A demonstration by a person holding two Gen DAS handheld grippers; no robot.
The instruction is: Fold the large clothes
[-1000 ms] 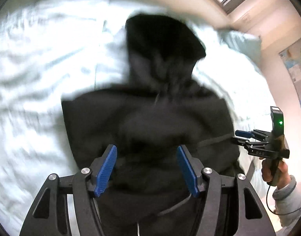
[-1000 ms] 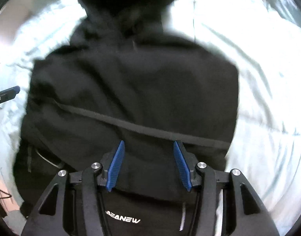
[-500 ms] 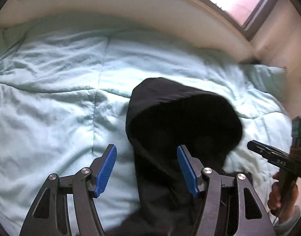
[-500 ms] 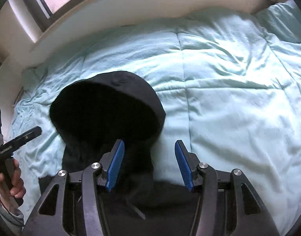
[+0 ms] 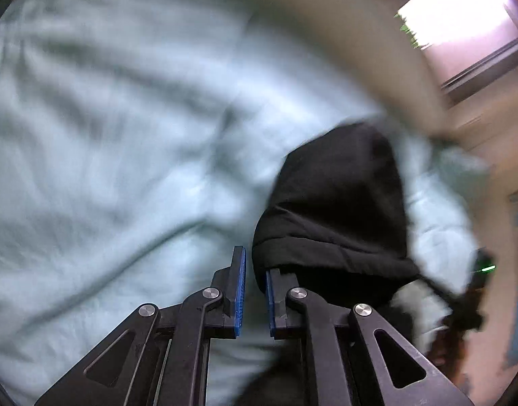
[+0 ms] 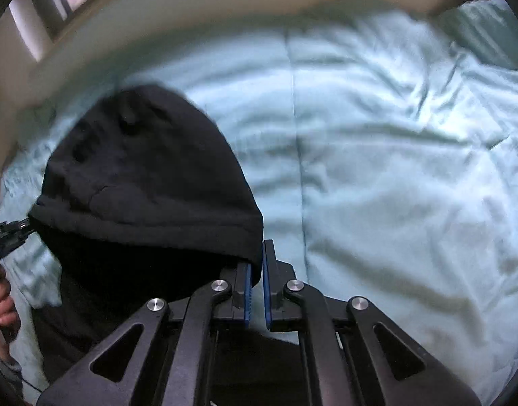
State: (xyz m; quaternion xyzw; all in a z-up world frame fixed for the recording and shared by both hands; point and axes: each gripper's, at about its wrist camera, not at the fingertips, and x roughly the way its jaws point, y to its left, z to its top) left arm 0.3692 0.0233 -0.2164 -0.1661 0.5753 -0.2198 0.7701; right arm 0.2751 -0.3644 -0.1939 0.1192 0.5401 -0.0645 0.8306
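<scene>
A black hoodie lies on a pale blue duvet, and its hood (image 5: 336, 209) (image 6: 147, 172) is lifted off the bed. My left gripper (image 5: 255, 270) is shut on the hood's left edge. My right gripper (image 6: 255, 264) is shut on the hood's right edge. The hem of the hood stretches between the two grippers. The left gripper also shows at the left edge of the right wrist view (image 6: 8, 233). The right gripper shows blurred at the right of the left wrist view (image 5: 462, 301). The hoodie's body (image 6: 259, 365) is mostly hidden below the grippers.
The pale blue duvet (image 5: 107, 135) (image 6: 394, 169) covers the whole bed. A cream headboard (image 6: 208, 23) runs along the far side, under a bright window (image 5: 458, 17). A pillow (image 6: 489, 30) lies at the far right.
Both grippers were open half a second ago over the hood. Now both have shut on the hood's edges and lifted it. The views are blurred with motion.
</scene>
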